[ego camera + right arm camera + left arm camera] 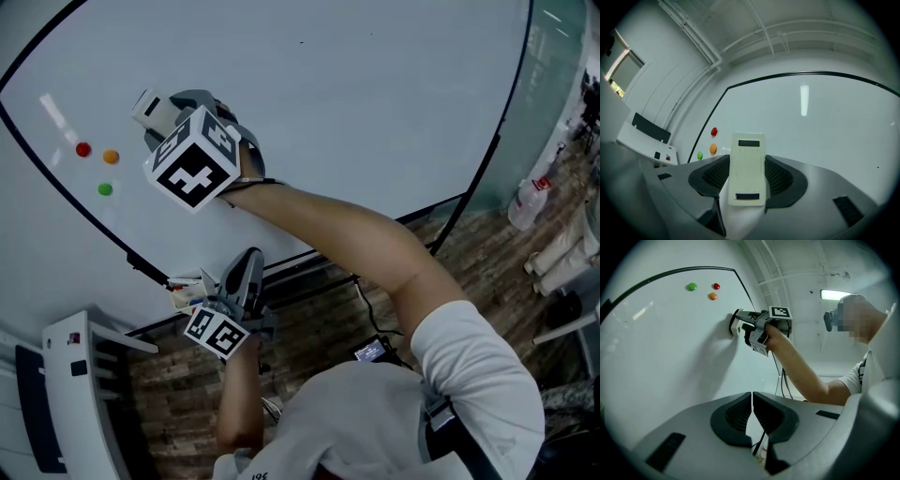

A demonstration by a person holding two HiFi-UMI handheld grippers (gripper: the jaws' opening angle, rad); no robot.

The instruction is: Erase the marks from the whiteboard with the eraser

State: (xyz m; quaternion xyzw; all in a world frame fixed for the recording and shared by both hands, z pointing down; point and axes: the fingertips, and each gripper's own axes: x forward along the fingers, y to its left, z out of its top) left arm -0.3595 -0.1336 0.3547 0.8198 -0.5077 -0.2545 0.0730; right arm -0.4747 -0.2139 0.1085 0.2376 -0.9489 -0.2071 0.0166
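The whiteboard [356,103] fills the upper head view, and I see no marks on its bare white face. My right gripper [164,117] is shut on the white eraser [747,169], whose end presses against the board [825,126]. In the left gripper view the eraser [735,323] touches the board [656,357] below the magnets. My left gripper [246,272] hangs low by the board's bottom edge, jaws shut with nothing between them [753,408].
Red [83,149], orange [111,157] and green [105,188] magnets sit on the board left of the eraser. A white device [75,394] stands at lower left. A spray bottle [530,202] stands on the wooden floor at right. Cables hang below the board.
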